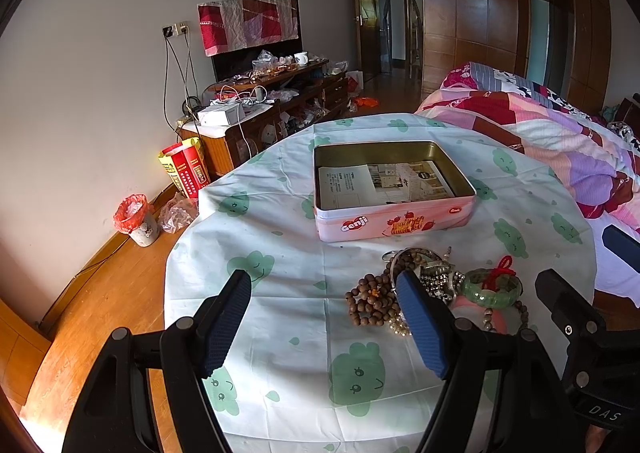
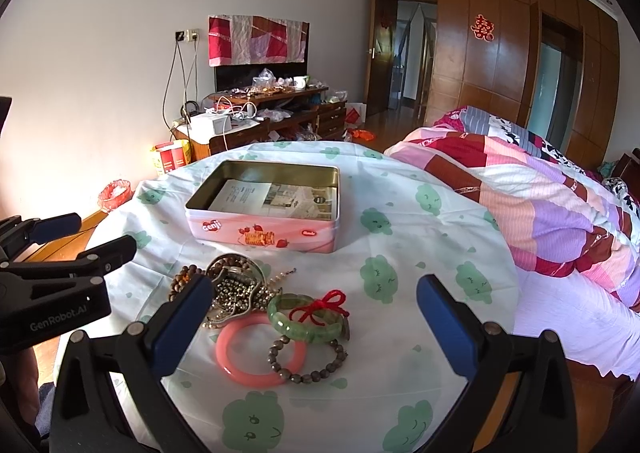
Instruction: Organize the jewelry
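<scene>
We see a round table (image 2: 400, 353) with a white cloth with green clouds, in a bedroom with a bed (image 2: 540, 205). The pink tin (image 2: 264, 233) sits in the middle. The jewelry pile (image 2: 256, 305) lies near our edge. Our left gripper (image 1: 324, 317) and right gripper (image 2: 314, 317) hang spread wide, holding nothing.

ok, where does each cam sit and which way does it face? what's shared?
Left wrist: on the left hand-held gripper, open above the near table edge, facing the pink tin; jewelry pile by its right finger; right hand-held gripper at the frame's right edge.
Right wrist: on the right hand-held gripper, open, facing the pile and the tin; left hand-held gripper at far left.
Shared: tin, pile, green bangle, bed.
</scene>
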The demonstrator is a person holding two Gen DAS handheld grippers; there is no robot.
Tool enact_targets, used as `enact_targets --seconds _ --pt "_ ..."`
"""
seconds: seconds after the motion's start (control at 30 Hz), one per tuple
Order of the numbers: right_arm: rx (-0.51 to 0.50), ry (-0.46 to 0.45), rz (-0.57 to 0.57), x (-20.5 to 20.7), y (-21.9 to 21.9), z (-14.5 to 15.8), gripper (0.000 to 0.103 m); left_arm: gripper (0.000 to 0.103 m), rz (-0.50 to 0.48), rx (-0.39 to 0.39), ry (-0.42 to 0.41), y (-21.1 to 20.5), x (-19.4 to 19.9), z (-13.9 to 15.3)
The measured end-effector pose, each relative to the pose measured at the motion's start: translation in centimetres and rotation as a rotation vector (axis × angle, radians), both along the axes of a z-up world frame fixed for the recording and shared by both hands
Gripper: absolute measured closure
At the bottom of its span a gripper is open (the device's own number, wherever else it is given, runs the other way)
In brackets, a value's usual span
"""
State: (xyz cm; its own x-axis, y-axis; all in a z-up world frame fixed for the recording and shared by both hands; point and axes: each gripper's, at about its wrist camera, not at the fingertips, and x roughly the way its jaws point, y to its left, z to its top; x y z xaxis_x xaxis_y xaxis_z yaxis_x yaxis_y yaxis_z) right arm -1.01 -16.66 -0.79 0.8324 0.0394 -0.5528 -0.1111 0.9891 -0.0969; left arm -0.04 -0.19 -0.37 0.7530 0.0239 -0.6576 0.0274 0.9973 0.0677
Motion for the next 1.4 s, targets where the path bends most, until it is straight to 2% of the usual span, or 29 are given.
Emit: enact_targets --seconds 1.07,1.4 --pt "-0.001 0.005 0.001 0.11 0.04 0.04 0.000 0.028 -0.001 0.001 0.002 0.03 0.03 -0.01" --pt "0.001 0.010 0.003 0.23 0.16 -0.26 0.000 0.028 0.001 0.001 0.008 0.02 -0.02 -0.88"
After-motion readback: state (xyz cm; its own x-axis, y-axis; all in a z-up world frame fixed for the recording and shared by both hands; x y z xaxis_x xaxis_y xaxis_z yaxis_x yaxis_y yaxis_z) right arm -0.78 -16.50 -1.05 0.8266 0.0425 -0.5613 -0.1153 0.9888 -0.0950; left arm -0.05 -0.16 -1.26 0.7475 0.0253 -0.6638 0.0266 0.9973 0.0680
